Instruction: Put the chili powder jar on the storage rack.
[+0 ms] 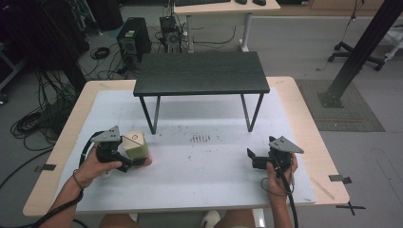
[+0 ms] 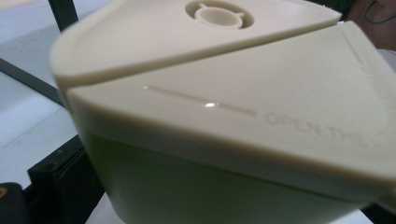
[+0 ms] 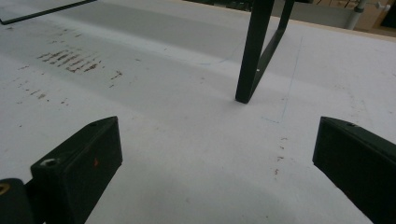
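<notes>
The cream plastic lidded container [image 1: 136, 147] is clamped in the left gripper [image 1: 124, 160], the right gripper [image 1: 252, 156] held apart over the white tabletop [image 1: 204, 166]; lifting is judged next.

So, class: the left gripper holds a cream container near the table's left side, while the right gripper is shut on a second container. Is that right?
Not quite. The left gripper does hold the cream container, but the right gripper is open and holds nothing, as the right gripper view shows.
</notes>
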Demonstrator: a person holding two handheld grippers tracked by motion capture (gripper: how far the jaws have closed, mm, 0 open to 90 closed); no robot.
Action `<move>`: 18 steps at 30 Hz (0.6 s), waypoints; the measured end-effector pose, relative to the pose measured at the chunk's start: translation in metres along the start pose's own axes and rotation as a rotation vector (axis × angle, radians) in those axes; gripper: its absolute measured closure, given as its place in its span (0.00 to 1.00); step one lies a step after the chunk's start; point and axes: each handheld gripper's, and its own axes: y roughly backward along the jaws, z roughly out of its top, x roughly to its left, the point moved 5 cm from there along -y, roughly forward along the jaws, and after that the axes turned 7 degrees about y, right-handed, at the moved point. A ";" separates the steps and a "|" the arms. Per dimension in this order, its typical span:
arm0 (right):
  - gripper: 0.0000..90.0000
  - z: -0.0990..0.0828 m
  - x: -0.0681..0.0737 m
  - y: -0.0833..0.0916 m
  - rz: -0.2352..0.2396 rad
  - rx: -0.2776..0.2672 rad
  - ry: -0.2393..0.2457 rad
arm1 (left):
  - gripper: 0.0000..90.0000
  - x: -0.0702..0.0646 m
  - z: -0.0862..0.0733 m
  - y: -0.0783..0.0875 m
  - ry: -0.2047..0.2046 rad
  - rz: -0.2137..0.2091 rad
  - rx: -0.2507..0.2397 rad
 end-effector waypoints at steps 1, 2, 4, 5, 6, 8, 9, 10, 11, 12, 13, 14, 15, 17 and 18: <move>0.01 0.000 0.000 0.000 0.000 -0.001 0.000 | 0.01 0.000 0.000 0.000 0.001 0.000 -0.001; 0.01 0.000 0.000 0.000 0.000 -0.001 0.000 | 0.01 0.000 0.000 0.000 0.001 0.000 -0.001; 0.01 0.000 0.000 0.000 0.000 0.001 0.001 | 0.01 0.000 0.000 0.000 -0.001 -0.001 -0.001; 0.01 0.000 0.000 0.000 0.000 0.002 0.002 | 0.01 0.000 0.000 0.000 -0.001 -0.001 -0.001; 0.01 0.000 0.000 0.000 0.000 0.002 0.003 | 0.01 0.000 0.000 0.000 0.000 -0.002 -0.003; 0.01 0.000 0.000 0.000 0.000 0.002 0.004 | 0.01 0.000 -0.001 0.000 0.001 0.000 -0.001; 0.01 0.000 0.000 0.000 0.000 0.003 0.004 | 0.01 -0.001 -0.001 0.000 0.002 -0.001 -0.001; 0.01 0.000 0.000 0.000 0.000 0.003 0.004 | 0.01 -0.001 -0.001 0.000 0.001 -0.001 -0.002; 0.01 0.000 0.000 0.000 0.000 0.002 0.004 | 0.01 -0.001 -0.001 0.000 0.002 -0.002 -0.003; 0.01 0.000 0.000 0.000 -0.001 0.002 0.004 | 0.01 -0.001 -0.001 0.000 0.001 -0.001 -0.002; 0.01 0.000 0.000 0.000 0.000 0.003 0.005 | 0.01 0.000 -0.001 0.000 0.001 0.000 -0.002; 0.01 0.000 0.000 0.000 0.002 0.004 0.005 | 0.01 0.000 0.000 0.000 0.000 -0.001 -0.003; 0.01 0.000 0.000 0.000 0.002 0.004 0.005 | 0.01 0.000 0.000 0.000 -0.001 -0.001 -0.004; 0.01 0.000 0.000 0.000 0.001 0.003 0.004 | 0.01 0.000 0.000 -0.001 0.000 0.001 -0.006; 0.01 0.000 0.000 0.000 0.001 0.004 0.003 | 0.01 0.000 0.000 -0.001 0.000 0.001 -0.006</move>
